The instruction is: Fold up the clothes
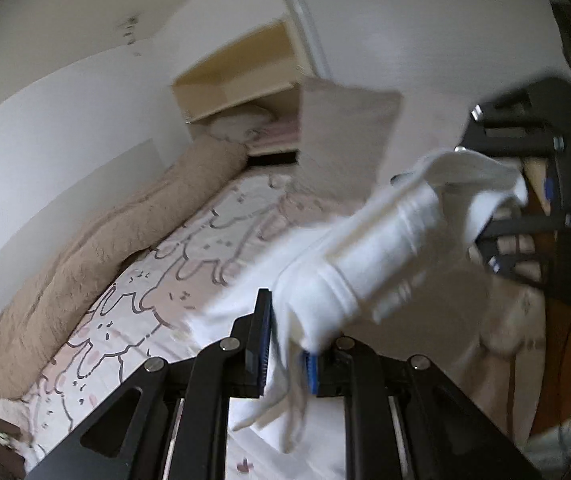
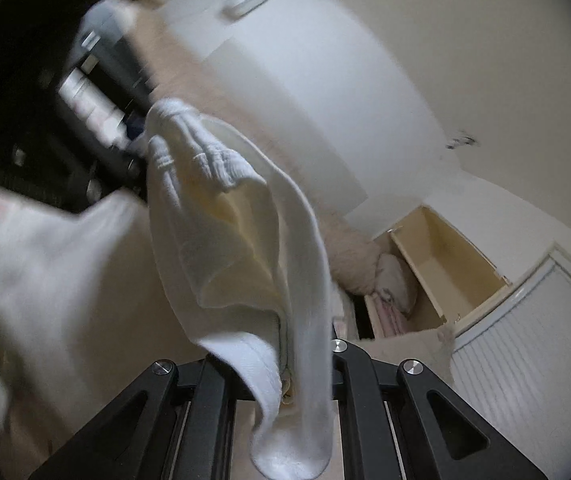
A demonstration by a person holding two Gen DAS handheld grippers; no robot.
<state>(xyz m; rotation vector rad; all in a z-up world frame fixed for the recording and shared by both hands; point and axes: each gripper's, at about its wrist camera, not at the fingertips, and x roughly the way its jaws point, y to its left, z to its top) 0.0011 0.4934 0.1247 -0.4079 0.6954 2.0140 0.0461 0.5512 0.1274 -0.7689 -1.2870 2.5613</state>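
A white ribbed garment (image 1: 369, 248) hangs stretched in the air between my two grippers above the bed. My left gripper (image 1: 287, 348) is shut on one end of it, with loose white cloth hanging down between the blue pads. My right gripper (image 1: 497, 216) shows at the right of the left wrist view, shut on the other end. In the right wrist view the same white garment (image 2: 245, 248) drapes over and hides my right gripper's fingers (image 2: 305, 372), and my left gripper (image 2: 125, 136) shows blurred at the upper left holding the far end.
Below lies a bed with a cartoon-print sheet (image 1: 189, 248). A beige fluffy blanket (image 1: 97, 248) runs along the wall side. A beige pillow (image 1: 345, 140) and a wooden shelf unit (image 1: 241, 76) stand at the bed's head. A white door (image 2: 525, 344) is at the right.
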